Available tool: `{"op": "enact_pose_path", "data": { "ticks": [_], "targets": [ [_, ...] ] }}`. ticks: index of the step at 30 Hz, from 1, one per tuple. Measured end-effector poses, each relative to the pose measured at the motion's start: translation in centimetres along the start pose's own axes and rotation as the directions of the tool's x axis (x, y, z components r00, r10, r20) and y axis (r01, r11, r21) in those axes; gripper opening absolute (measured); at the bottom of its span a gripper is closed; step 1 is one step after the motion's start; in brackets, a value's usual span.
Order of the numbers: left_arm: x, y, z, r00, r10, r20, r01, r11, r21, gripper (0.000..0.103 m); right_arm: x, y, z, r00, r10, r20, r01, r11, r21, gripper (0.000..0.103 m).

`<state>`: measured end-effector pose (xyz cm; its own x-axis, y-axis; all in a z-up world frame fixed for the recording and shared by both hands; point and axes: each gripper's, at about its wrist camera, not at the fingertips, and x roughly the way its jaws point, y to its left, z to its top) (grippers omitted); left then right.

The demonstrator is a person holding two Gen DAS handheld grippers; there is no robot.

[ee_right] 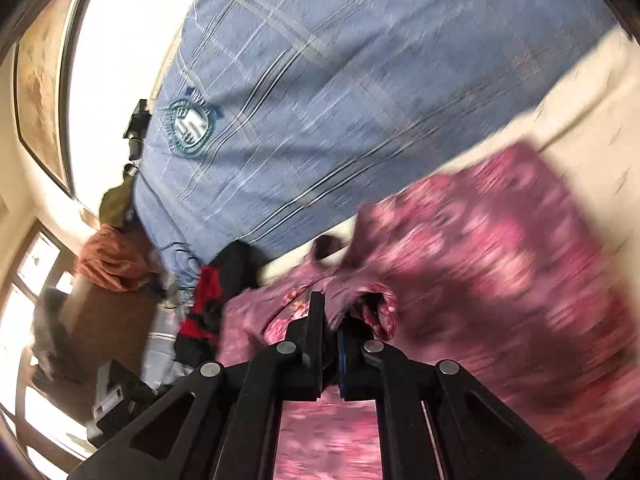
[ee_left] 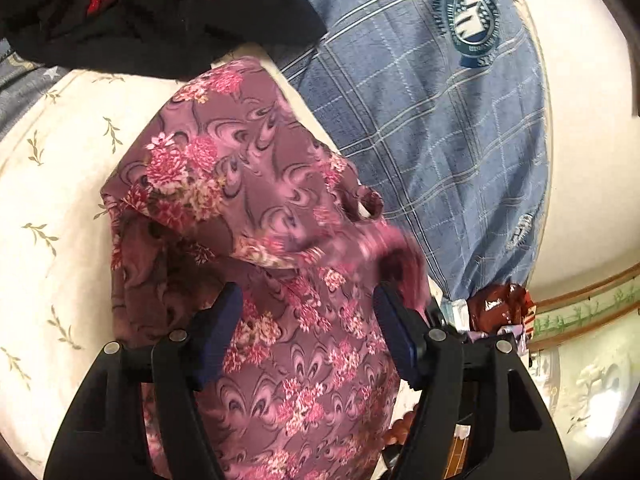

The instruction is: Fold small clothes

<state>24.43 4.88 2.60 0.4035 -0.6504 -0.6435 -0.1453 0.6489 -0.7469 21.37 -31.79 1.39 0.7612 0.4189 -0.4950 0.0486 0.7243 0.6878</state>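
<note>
**A:** so where's the garment at right now?

**B:** the pink floral garment [ee_left: 256, 184] is lying crumpled on the cream bedsheet with the little leaf print [ee_left: 52, 184], right next to a blue plaid quilt [ee_left: 420, 128] with a round crest on it. There's a black and red garment [ee_left: 152, 12] heaped at the far end, touching the floral one's top edge.

**A:** and the grippers?

**B:** left gripper [ee_left: 308, 320] has its jaws well apart, hovering over the floral fabric, with cloth showing between the blue pads but nothing pinched. Right gripper [ee_right: 330, 316] is the opposite: jaws pressed together with a bunched fold of the floral garment [ee_right: 480, 248] caught between them. Fabric puckers up right at the tips.

**A:** right view clear?

**B:** nope, pretty smeared. You can make out the quilt [ee_right: 320, 100], the sheet [ee_right: 592, 92], and an orange-brown bundle [ee_right: 112, 256] off at the left edge, that's about it.
</note>
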Motion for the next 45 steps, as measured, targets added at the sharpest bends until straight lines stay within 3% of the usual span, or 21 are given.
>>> {"op": "enact_pose_path", "data": {
  "ticks": [5, 8, 11, 12, 13, 14, 15, 16, 17, 18, 21, 23, 27, 29, 31, 36, 37, 38, 41, 43, 45],
  "targets": [
    [1.2, 1.7, 0.2, 1.0, 0.005, -0.002, -0.005, 0.998, -0.07, 0.067, -2.7, -5.6, 0.8, 0.982, -0.189, -0.004, 0.189, 0.981, 0.043, 0.006],
    [2.0, 2.6, 0.7, 1.0, 0.007, -0.019, -0.009, 0.994, -0.112, 0.067, -3.8, -7.7, 0.0, 0.995, -0.103, -0.017, 0.104, 0.982, 0.159, 0.015],
    [2.8, 2.9, 1.4, 1.0, 0.012, -0.017, -0.015, 0.991, -0.136, 0.067, -3.8, -8.0, -0.7, 0.998, -0.055, -0.027, 0.06, 0.975, 0.213, 0.048],
    [2.8, 2.8, 1.7, 1.0, 0.018, -0.006, -0.018, 0.99, -0.137, 0.065, -3.6, -8.0, -0.6, 0.999, -0.047, -0.026, 0.052, 0.973, 0.227, 0.049],
    [2.8, 2.5, 2.0, 0.999, 0.03, 0.012, -0.029, 0.99, -0.136, 0.063, -3.3, -7.9, -0.6, 0.998, -0.062, -0.023, 0.066, 0.971, 0.231, 0.049],
    [2.5, 2.3, 2.4, 0.998, 0.043, 0.035, -0.038, 0.991, -0.131, 0.048, -2.9, -7.8, -0.4, 0.997, -0.077, -0.018, 0.079, 0.969, 0.235, 0.049],
    [2.1, 2.0, 2.9, 0.998, 0.043, 0.05, -0.037, 0.992, -0.118, 0.015, -2.4, -7.6, -0.1, 0.996, -0.083, -0.021, 0.085, 0.968, 0.238, 0.043],
    [1.8, 1.4, 3.5, 0.997, 0.049, 0.055, -0.043, 0.994, -0.101, 0.005, -1.7, -7.1, 0.8, 0.994, -0.096, -0.044, 0.103, 0.97, 0.221, 0.03],
    [1.2, 0.7, 4.1, 0.997, 0.043, 0.065, -0.037, 0.996, -0.085, 0.006, -1.1, -6.1, 2.1, 0.992, -0.112, -0.061, 0.121, 0.978, 0.173, 0.005],
    [0.4, 0.1, 4.5, 0.996, 0.041, 0.085, -0.035, 0.997, -0.075, 0.006, -1.3, -4.9, 3.3, 0.993, -0.11, -0.043, 0.115, 0.986, 0.123, 0.005],
    [-2.6, -2.0, 4.8, 0.981, 0.037, 0.191, -0.037, 0.999, -0.005, 0.006, -5.3, 0.8, 7.1, 0.987, -0.018, 0.159, 0.031, 0.996, -0.08, 0.004],
    [-2.5, -2.0, 4.3, 0.983, 0.032, 0.18, -0.035, 0.999, 0.012, 0.006, -6.8, 3.1, 7.8, 0.974, -0.056, 0.221, 0.105, 0.971, -0.215, 0.004],
    [0.7, 0.5, 2.2, 0.982, 0.153, 0.112, -0.156, 0.987, 0.022, 0.006, -4.0, -0.5, 4.8, 0.965, -0.254, 0.067, 0.263, 0.929, -0.259, 0.004],
    [2.1, 3.0, 1.5, 0.989, 0.141, 0.04, -0.14, 0.989, -0.041, 0.006, -2.8, -3.7, 2.4, 0.947, -0.321, -0.02, 0.309, 0.925, -0.219, 0.005],
    [2.4, 4.5, 1.1, 0.993, 0.117, 0.022, -0.115, 0.99, -0.079, 0.006, -2.5, -5.6, 1.1, 0.95, -0.303, -0.071, 0.292, 0.947, -0.137, 0.011],
    [1.2, 4.2, 1.6, 0.994, 0.095, 0.05, -0.091, 0.993, -0.081, 0.017, -3.3, -7.3, 1.3, 0.981, -0.189, -0.045, 0.191, 0.981, 0.044, 0.027],
    [1.0, 3.9, 1.9, 0.993, 0.104, 0.058, -0.099, 0.992, -0.076, 0.017, -2.8, -7.3, 1.7, 0.977, -0.205, -0.06, 0.207, 0.978, 0.033, 0.023],
    [0.7, 3.5, 2.3, 0.992, 0.11, 0.069, -0.106, 0.993, -0.061, 0.017, -2.4, -6.5, 2.2, 0.972, -0.225, -0.068, 0.225, 0.974, -0.01, 0.004],
    [0.7, 3.1, 3.1, 0.986, 0.148, 0.075, -0.145, 0.988, -0.048, 0.017, -3.8, -4.0, 3.6, 0.976, -0.212, 0.044, 0.216, 0.97, -0.116, 0.004],
    [1.3, 3.7, 3.5, 0.983, 0.177, 0.051, -0.173, 0.983, -0.066, 0.017, -3.3, -3.8, 4.0, 0.968, -0.248, 0.042, 0.251, 0.958, -0.141, 0.004],
    [1.6, 4.5, 3.5, 0.984, 0.177, 0.019, -0.175, 0.982, -0.075, 0.015, -1.0, -4.8, 3.6, 0.933, -0.357, -0.036, 0.345, 0.921, -0.181, 0.005]
  ]
}}
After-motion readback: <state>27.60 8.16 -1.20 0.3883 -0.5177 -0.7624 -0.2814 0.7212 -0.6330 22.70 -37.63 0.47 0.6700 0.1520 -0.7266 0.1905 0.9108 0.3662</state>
